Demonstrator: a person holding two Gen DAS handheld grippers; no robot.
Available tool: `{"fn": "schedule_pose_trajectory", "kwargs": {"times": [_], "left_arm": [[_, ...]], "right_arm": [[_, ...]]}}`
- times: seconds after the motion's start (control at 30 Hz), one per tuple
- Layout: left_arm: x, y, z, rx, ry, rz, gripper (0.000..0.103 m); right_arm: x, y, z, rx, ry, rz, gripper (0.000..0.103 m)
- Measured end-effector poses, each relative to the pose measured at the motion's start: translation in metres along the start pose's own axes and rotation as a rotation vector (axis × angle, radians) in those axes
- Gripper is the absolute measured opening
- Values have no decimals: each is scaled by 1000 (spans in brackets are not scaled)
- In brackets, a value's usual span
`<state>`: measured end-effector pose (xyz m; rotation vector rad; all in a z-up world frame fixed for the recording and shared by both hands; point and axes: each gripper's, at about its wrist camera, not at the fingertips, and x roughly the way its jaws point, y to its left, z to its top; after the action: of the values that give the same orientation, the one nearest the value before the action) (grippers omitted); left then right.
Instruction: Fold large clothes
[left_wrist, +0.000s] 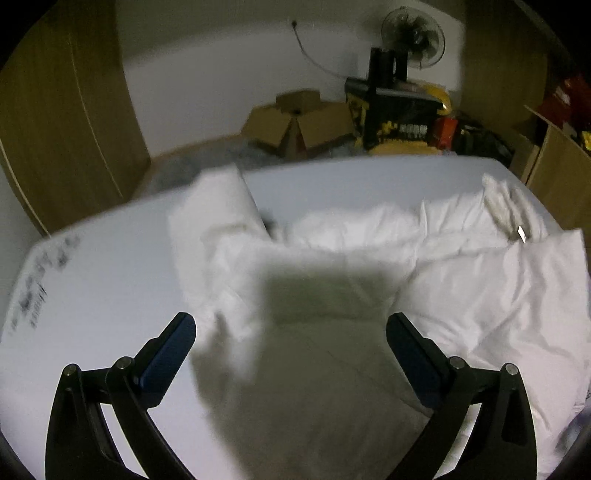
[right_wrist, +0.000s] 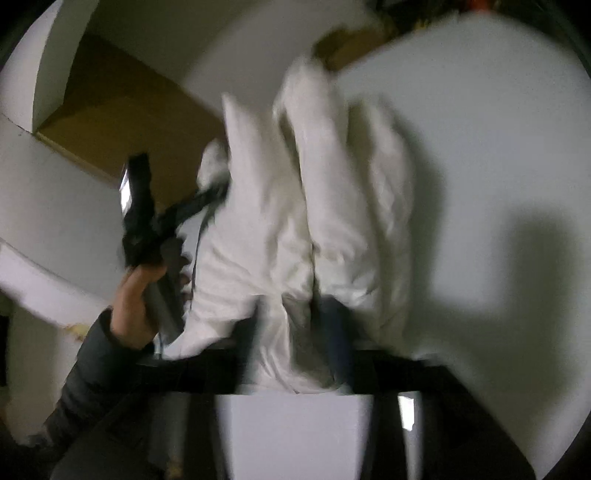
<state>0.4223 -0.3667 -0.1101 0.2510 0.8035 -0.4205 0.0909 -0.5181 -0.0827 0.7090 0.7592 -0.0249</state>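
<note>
White garment: we see a padded, puffy piece (left_wrist: 369, 258) lying crumpled across the middle and right of the left wrist view, on a pale sheet (left_wrist: 92, 295); in the right wrist view it fills the centre (right_wrist: 295, 221), bunched in long folds.
Left gripper: its 2 jaws (left_wrist: 291, 354) stand wide apart in the lower part of its own view, nothing between the pads, only shadowed cloth beneath them.
Right gripper: its view is badly blurred; a dark finger (right_wrist: 334, 332) shows at lower centre with cloth draped against it (right_wrist: 295, 354). We judge the jaws parted and not clamping.
Hand: in the lower left of the right wrist view a person's hand (right_wrist: 136, 306) in a dark sleeve (right_wrist: 85, 373) carries the other tool.
Risk, slumping: with neither tool gripping, we expect the bulky fill to spring back and undo any fold.
Risk, snagging: cloth lying over the right finger may drag along if that tool lifts away.
Risk, blind regrasp: the blur and deep shadow could make us pinch several layers instead of 1 edge.
Surroundings: cardboard boxes (left_wrist: 299, 125) and a fan (left_wrist: 413, 37) sit in the upper part, well apart.
</note>
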Motion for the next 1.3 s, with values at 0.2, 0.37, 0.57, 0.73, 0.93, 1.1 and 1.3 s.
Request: {"fn": "schedule_pose_trajectory", "kwargs": {"times": [0.2,0.37,0.57,0.73,0.93,1.1,1.3], "left_arm": [[5,-4,18,28,-19,41,103],[28,-1,8,12,6,73,103],[55,5,6,-54,46,33,103],[60,3,0,-61,34,49,103],[67,5,-4,-78,43,48,103],[62,19,-2,-89,80,-17,103],[-4,65,-21,-174,81,-41,103]], "right_arm": [[6,93,27,-279,-124,-67,80],[94,84,24,-420,-79,-424,68],[122,68,11,-477,-72,-476,80],[127,60,15,-451,-46,-447,81],[135,49,21,-421,-31,-429,82],[133,50,24,-418,-17,-441,84],[59,47,23,-214,-22,-264,85]]}}
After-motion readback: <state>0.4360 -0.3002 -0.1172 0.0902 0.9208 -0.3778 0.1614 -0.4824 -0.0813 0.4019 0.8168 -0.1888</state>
